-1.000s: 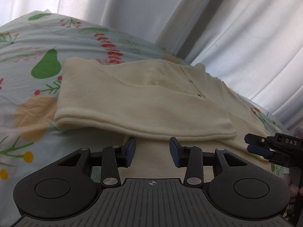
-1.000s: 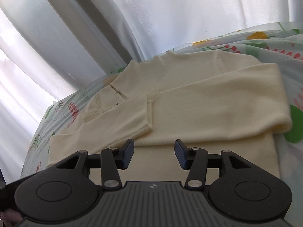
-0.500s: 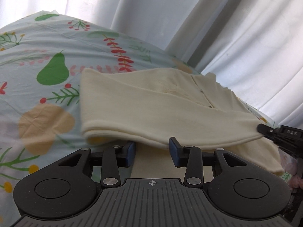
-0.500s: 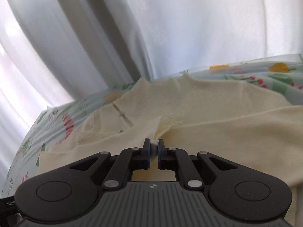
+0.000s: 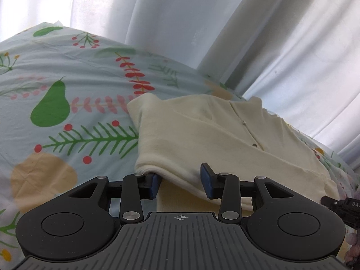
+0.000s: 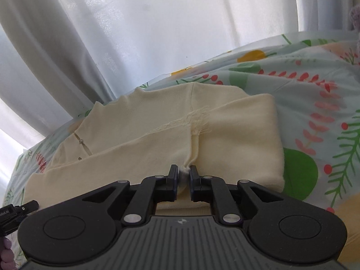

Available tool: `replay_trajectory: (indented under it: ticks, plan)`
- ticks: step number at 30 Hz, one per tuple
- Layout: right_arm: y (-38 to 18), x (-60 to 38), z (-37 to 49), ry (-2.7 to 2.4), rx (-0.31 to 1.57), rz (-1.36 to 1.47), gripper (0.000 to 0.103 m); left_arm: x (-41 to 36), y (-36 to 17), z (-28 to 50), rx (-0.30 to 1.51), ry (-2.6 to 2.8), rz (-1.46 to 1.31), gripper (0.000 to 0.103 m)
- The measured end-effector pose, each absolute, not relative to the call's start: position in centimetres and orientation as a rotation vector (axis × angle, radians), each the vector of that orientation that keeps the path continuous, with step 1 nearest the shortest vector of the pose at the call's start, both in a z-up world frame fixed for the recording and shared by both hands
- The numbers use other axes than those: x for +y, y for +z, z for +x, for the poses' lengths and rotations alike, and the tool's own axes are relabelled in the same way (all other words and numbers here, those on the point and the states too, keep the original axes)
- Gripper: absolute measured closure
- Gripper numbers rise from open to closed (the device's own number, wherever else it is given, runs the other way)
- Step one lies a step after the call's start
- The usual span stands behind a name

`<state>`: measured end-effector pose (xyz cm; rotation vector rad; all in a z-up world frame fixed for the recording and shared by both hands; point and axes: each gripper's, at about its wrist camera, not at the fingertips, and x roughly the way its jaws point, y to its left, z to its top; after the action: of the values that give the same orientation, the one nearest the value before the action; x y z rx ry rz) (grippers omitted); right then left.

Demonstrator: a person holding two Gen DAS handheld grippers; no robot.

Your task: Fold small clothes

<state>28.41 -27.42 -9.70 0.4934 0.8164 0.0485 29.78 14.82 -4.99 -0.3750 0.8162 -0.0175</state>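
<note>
Cream top [image 5: 202,135] lies on the bed [image 5: 56,78], toward its far edge by the curtain [image 5: 180,22], sleeve folded across the body. R gripper [image 6: 184,174]: jaws just eased apart a bit, w/ a thin pinch of cloth between them, pads look to be touching it. L gripper [image 5: 181,181]: jaws part open astride the folded edge, not clamped. Risk: R pinch is tiny and slackened, so any pull could slip it out and drop the fold. L lifting unclamped would drag or bunch layers.

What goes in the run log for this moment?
step: folding top | left gripper: open at fold | right gripper: pinching cloth | surface: bedsheet
</note>
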Motion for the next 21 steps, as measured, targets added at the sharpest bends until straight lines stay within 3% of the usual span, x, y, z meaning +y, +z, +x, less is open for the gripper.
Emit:
replay_trajectory:
  ticks: [1, 4, 5, 6, 12, 16, 18, 20, 21]
  plan:
    - [-10.0, -27.4, 28.7, 0.062, 0.813, 0.522, 0.081, 14.7, -5.0, 29.9, 0.818, -0.020, -0.369, 0.062]
    - [-10.4, -26.9, 29.7, 0.069, 0.798, 0.520, 0.082, 14.3, -5.0, 30.2, 0.815, -0.025, -0.339, 0.062]
    - [-10.3, -26.5, 29.9, 0.064, 0.793, 0.487, 0.085, 14.1, -4.9, 30.3, 0.813, -0.024, -0.332, 0.062]
    - [-10.0, -26.0, 30.1, 0.047, 0.786, 0.437, 0.097, 14.0, -4.8, 30.5, 0.807, -0.024, -0.328, 0.062]
    - [-7.6, -25.1, 29.0, -0.162, 0.625, 0.167, 0.097, 12.6, -5.1, 31.7, 0.809, -0.100, -0.327, 0.059]
    - [-9.2, -26.5, 29.2, -0.161, 0.748, 0.187, 0.095, 12.2, -5.7, 31.0, 0.835, -0.105, -0.321, 0.056]
    - [-8.8, -27.9, 27.9, -0.147, 0.753, 0.292, 0.089, 12.6, -5.5, 30.2, 0.858, -0.116, -0.343, 0.054]
    - [-8.3, -29.3, 26.1, -0.109, 0.757, 0.436, 0.067, 13.3, -5.1, 29.3, 0.881, -0.148, -0.392, 0.054]
    - [-8.3, -29.9, 24.9, -0.057, 0.759, 0.551, 0.062, 13.5, -4.9, 28.9, 0.888, -0.169, -0.416, 0.054]
